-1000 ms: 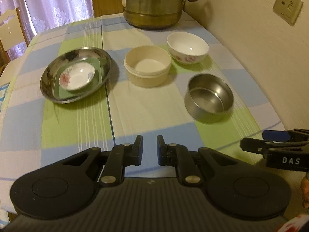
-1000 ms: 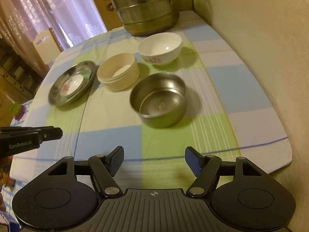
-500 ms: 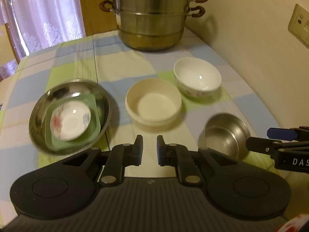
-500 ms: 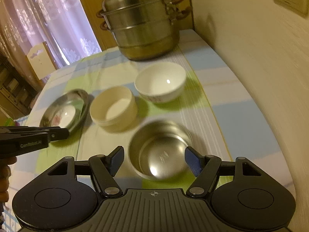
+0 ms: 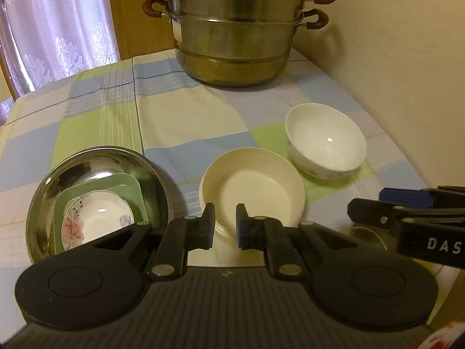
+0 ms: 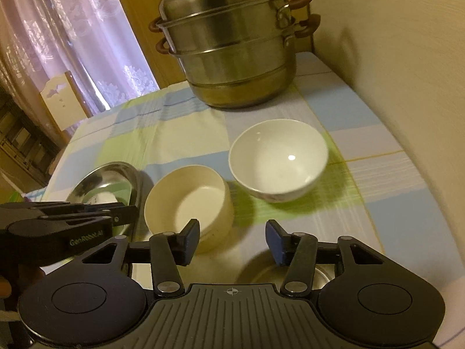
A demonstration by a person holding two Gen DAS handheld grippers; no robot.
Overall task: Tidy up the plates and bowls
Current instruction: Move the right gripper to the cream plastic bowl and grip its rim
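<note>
the right gripper [image 6: 232, 240] has its fingers [image 6: 190, 240] spread wide and empty, hanging above the near rim of a steel bowl [image 6: 261, 272] that shows only as a blurred arc at 6 o'clock in its own view. the left gripper [image 5: 225, 225] has its fingers [image 5: 207, 224] drawn close, a narrow gap between them, nothing held; they sit in front of the near edge of the cream bowl [image 5: 252, 183], and whether they touch it cannot be told.

the left view shows inside the steel plate [image 5: 96, 163] at 9 o'clock: a green square dish [image 5: 128, 184] with a small floral saucer [image 5: 97, 218] on it. in the right view the other gripper's body hides most of that stack. the right view alone shows the steamer's domed lid and, at 9 o'clock, a chair back and dark shelves.

the big steel steamer pot [image 5: 232, 43] stands at 12 o'clock on the worktop [image 5: 180, 116], which is covered by a checked cloth of blue, green and cream. the white bowl [image 5: 325, 139] sits at 2 o'clock, just beside the cream bowl. a pale wall runs along the right, with a lace curtain [image 5: 58, 29] at 10 o'clock.
</note>
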